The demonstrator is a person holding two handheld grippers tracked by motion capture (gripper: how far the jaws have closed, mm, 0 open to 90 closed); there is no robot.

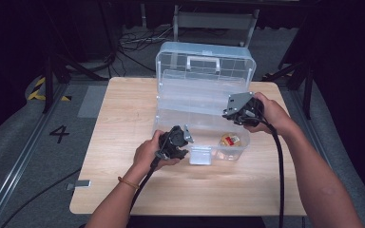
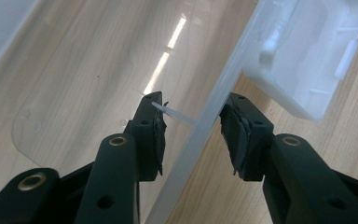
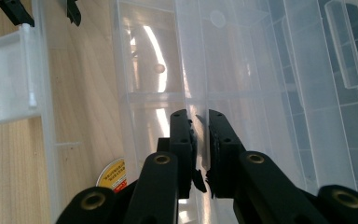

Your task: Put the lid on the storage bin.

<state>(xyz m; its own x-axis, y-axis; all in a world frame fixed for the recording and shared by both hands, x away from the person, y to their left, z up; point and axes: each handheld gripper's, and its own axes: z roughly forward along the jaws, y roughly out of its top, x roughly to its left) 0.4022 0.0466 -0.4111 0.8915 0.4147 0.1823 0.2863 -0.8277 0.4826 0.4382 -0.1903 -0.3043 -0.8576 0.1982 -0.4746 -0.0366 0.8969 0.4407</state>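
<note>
Clear toolbox [image 1: 204, 102] x1, hand-held grippers x2.

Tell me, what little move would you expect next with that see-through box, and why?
Probably the left gripper should close its fingers on the front wall of the clear plastic box. They straddle that wall, open, not yet pinching it. The right gripper already has its fingers almost together on a thin clear wall inside, and the lid stands open. Steadying the box seems the sensible next step.

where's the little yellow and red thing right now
In the high view the yellow and red item lies inside the clear box, at its front right, just below the right gripper and right of the white latch.
</note>
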